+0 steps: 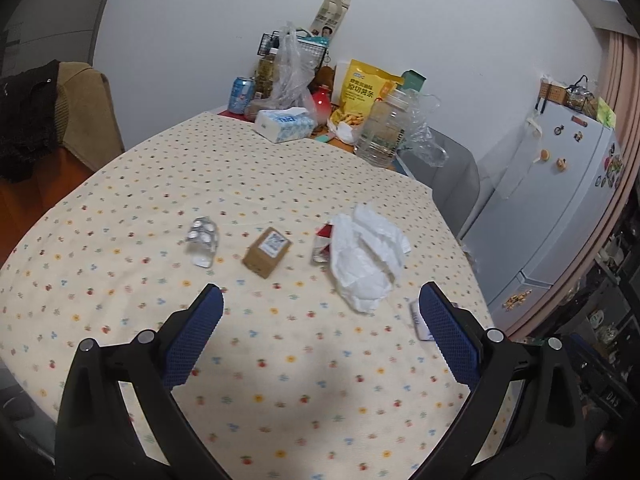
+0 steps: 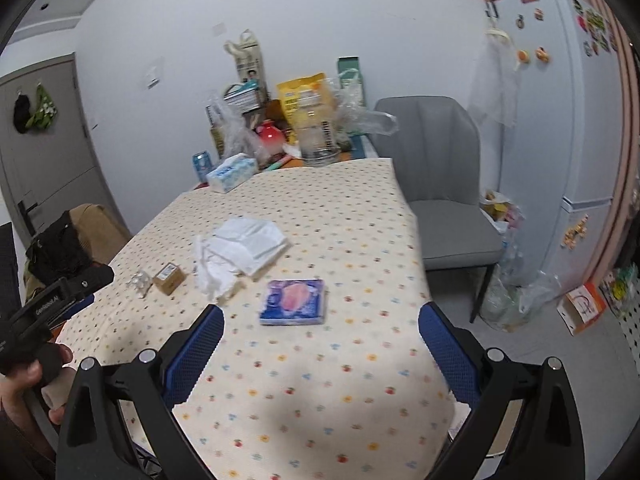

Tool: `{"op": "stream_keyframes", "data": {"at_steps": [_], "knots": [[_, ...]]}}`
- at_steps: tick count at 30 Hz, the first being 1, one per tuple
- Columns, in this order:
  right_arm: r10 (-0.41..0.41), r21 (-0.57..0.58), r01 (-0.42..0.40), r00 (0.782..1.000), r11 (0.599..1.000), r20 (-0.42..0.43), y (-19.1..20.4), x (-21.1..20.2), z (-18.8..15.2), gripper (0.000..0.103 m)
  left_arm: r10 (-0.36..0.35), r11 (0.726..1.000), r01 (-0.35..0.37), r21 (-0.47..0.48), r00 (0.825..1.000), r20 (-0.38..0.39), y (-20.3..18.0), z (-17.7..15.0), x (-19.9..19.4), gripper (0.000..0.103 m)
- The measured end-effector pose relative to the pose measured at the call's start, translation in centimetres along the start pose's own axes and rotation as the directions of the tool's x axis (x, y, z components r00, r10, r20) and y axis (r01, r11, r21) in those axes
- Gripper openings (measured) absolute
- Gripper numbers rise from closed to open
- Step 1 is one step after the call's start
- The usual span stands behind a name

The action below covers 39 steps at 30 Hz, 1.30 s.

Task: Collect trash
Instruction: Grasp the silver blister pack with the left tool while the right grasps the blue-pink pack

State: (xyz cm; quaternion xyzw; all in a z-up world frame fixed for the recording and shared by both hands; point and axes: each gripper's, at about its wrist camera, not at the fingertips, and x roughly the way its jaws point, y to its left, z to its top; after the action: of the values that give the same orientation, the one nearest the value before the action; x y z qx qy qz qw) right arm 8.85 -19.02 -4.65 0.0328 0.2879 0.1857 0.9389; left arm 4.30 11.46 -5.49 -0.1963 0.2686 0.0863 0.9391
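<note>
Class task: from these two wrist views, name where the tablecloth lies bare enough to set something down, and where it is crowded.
Bare: the near stretch of floral tablecloth before the open left gripper, and the band between the small brown cardboard box and the blue-and-white tissue box. Crowded: the far end around the yellow snack bag and clear plastic jar.

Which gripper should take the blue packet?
Right. The blue packet lies just ahead of the open right gripper; the left gripper faces the small cardboard box instead.
</note>
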Motion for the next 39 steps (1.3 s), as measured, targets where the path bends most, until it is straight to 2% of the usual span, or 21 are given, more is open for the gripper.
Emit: {"op": "stream_keyframes", "data": {"at_steps": [12, 16, 20, 22, 30, 33, 36, 39], "knots": [[0.064, -0.044, -0.07, 0.991, 0.997, -0.113, 4.6, 5.3, -0.6, 0.095, 0.024, 0.996, -0.027, -0.086, 0.999, -0.031, 7.6, -0.4, -0.1, 0.097], [0.054, -0.047, -0.06, 0.99, 0.997, -0.128, 5.1, 6.7, -0.6, 0.095, 0.035, 0.993, -0.041, -0.108, 0.998, -0.056, 9.2, -0.4, 0.8, 0.089], [0.047, -0.035, -0.053, 0.986, 0.998, -0.159, 4.9, 8.6, -0.5, 0.095, 0.047, 0.992, -0.056, -0.113, 0.995, -0.085, 9.7, 0.0, 2.5, 0.082], [0.042, -0.037, -0.048, 0.985, 0.998, -0.165, 5.0, 9.3, -0.4, 0.095, 0.055, 0.991, -0.067, -0.114, 0.992, -0.112, 9.9, 0.4, 3.7, 0.072], [0.018, -0.035, -0.026, 0.977, 0.999, -0.214, 4.8, 12.4, -0.1, 0.095, 0.085, 0.987, -0.1, -0.124, 0.989, -0.121, 10.1, 3.0, 7.7, 0.071], [0.005, -0.039, -0.015, 0.968, 0.999, -0.252, 4.7, 13.9, -0.1, 0.095, 0.101, 0.985, -0.119, -0.124, 0.985, -0.138, 10.2, 3.6, 9.4, 0.067], [-0.024, -0.049, 0.012, 0.963, 0.999, -0.269, 4.4, 15.0, -0.2, 0.095, 0.1, 0.984, -0.122, -0.129, 0.981, -0.167, 10.5, 3.8, 11.0, 0.06], [-0.05, -0.03, 0.043, 0.958, 0.999, -0.284, 3.9, 15.7, -0.2, 0.095, 0.089, 0.98, -0.123, -0.157, 0.974, -0.209, 11.1, 3.7, 12.6, 0.039]]}}
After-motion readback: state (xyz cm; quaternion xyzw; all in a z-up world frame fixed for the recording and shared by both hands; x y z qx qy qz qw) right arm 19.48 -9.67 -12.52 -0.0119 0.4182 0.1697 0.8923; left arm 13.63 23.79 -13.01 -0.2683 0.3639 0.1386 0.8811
